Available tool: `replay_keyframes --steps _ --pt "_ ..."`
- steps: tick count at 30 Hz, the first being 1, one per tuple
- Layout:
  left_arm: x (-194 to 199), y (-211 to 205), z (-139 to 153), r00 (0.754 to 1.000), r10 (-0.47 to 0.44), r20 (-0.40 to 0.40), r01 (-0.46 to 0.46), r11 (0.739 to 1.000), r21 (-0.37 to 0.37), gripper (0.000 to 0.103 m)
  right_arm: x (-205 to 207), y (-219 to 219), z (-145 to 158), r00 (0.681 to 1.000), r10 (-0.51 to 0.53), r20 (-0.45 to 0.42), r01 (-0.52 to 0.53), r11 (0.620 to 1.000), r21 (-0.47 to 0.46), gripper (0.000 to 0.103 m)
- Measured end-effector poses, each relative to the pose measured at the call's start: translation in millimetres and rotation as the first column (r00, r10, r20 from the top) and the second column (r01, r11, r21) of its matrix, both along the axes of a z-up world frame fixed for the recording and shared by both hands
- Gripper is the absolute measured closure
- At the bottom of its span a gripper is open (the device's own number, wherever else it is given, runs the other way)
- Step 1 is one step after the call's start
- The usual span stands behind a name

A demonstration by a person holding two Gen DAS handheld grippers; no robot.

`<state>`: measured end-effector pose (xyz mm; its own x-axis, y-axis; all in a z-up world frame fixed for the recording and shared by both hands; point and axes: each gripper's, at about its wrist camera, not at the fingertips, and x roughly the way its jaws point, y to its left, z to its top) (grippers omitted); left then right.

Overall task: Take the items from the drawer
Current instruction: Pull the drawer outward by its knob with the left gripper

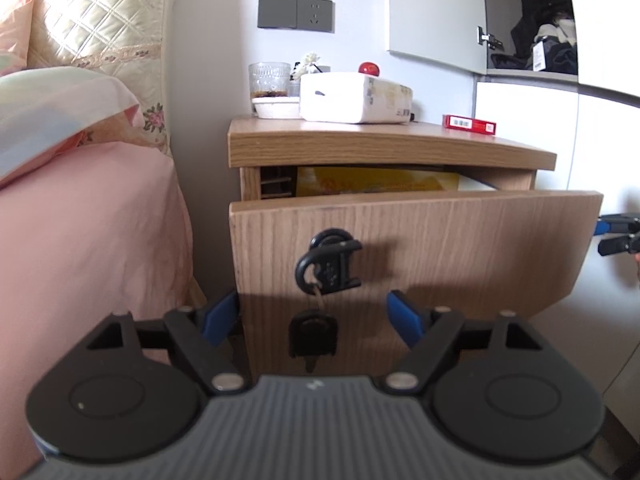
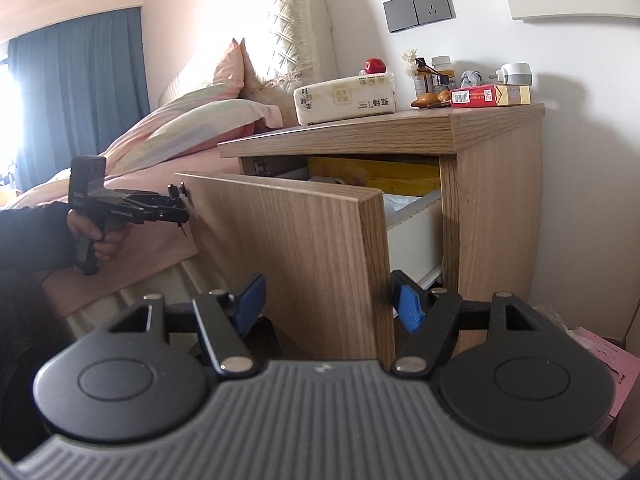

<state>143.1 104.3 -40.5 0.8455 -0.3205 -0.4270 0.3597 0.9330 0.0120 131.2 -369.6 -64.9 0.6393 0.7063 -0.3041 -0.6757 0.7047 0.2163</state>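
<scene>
The wooden nightstand's drawer (image 1: 416, 240) is pulled partly out; it also shows in the right wrist view (image 2: 304, 248). A black padlock with keys (image 1: 326, 268) hangs on its front. Inside lie a yellow flat item (image 1: 376, 182) (image 2: 400, 174) and something white (image 2: 400, 202). My left gripper (image 1: 314, 318) is open, just in front of the padlock, holding nothing; it also shows in the right wrist view (image 2: 178, 206). My right gripper (image 2: 328, 304) is open and empty, its fingers either side of the drawer front's right edge.
The nightstand top (image 1: 360, 132) carries a white tissue pack (image 1: 352, 98), a red box (image 1: 468, 124), a glass (image 1: 269, 80), bottles (image 2: 436, 76) and a red apple (image 2: 375, 66). A bed with pink sheet (image 1: 88, 232) stands at the left. A white wardrobe (image 1: 532, 140) stands at the right.
</scene>
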Motion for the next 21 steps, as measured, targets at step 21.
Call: replay_keyframes --steps 21 --pt "-41.4 0.7 2.9 1.0 0.0 -0.003 0.001 0.999 0.038 0.021 -30.7 -10.6 3.3 0.992 0.124 -0.027 -0.123 0.992 0.039 0.032"
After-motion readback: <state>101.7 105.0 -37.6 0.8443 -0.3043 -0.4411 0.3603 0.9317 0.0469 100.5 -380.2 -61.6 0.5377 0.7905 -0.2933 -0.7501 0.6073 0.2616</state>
